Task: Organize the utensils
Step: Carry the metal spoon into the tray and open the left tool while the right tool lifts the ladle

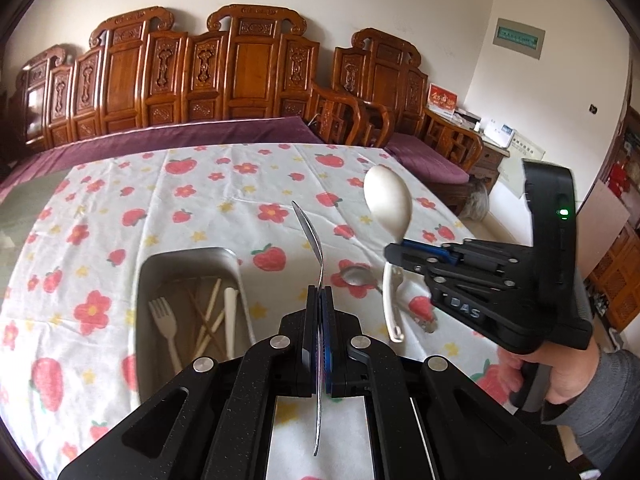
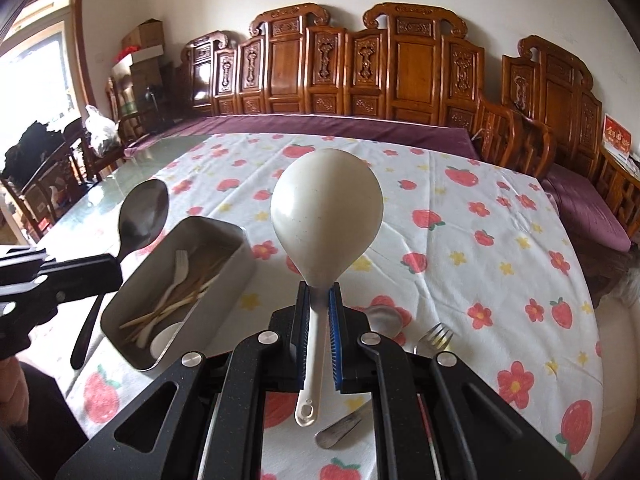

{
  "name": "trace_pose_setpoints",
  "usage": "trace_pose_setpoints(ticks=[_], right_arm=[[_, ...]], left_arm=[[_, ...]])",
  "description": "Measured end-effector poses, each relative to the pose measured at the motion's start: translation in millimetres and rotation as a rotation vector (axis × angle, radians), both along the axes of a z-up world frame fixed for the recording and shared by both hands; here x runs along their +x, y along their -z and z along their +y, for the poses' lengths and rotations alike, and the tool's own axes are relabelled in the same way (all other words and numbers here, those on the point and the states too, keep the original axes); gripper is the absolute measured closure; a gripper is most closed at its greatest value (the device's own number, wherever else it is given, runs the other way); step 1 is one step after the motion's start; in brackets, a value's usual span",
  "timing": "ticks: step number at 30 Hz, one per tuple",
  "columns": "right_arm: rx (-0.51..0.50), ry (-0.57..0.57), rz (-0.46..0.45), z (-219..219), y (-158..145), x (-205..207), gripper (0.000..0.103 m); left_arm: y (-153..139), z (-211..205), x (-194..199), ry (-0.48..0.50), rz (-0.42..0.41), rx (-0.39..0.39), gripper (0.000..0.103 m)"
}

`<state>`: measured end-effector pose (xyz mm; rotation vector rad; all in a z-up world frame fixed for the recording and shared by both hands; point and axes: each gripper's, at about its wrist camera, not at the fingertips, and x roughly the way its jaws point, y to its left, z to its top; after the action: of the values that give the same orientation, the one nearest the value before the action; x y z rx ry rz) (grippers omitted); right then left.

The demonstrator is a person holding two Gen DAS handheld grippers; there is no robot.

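Observation:
My left gripper [image 1: 320, 300] is shut on a metal spoon [image 1: 310, 232], seen edge-on, held above the table; the spoon also shows in the right wrist view [image 2: 142, 216]. My right gripper [image 2: 319, 296] is shut on a white rice paddle [image 2: 326, 216] and holds it upright in the air; the paddle also shows in the left wrist view [image 1: 388, 202]. A steel tray [image 1: 188, 256] on the strawberry cloth holds a white fork [image 1: 164, 320], chopsticks [image 1: 208, 316] and a white utensil. A small metal spoon [image 1: 354, 276] and a metal fork [image 2: 438, 336] lie on the cloth right of the tray.
The table carries a white cloth [image 1: 100, 240] with red strawberries and flowers. A carved wooden bench [image 1: 180, 80] with purple cushions runs behind it. The table's bare glass part [image 2: 132, 176] lies at the left. The tray also shows in the right wrist view [image 2: 224, 280].

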<state>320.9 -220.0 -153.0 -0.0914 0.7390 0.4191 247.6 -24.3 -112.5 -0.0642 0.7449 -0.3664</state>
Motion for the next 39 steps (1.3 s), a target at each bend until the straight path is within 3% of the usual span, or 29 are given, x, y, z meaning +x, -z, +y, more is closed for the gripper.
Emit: trace_pose_setpoints(ticks=[9, 15, 29, 39], right_arm=[[0.016, -0.04, 0.022, 14, 2, -8, 0.092], [0.024, -0.063, 0.033, 25, 4, -7, 0.092], [0.021, -0.133, 0.051, 55, 15, -4, 0.092], [0.008, -0.14, 0.053, 62, 13, -8, 0.092]], left_arm=[[10, 25, 13, -0.041, 0.027, 0.064, 0.102], [41, 48, 37, -0.078, 0.09, 0.098, 0.102], [98, 74, 66, -0.148, 0.222, 0.114, 0.102], [109, 77, 67, -0.16, 0.262, 0.121, 0.102]])
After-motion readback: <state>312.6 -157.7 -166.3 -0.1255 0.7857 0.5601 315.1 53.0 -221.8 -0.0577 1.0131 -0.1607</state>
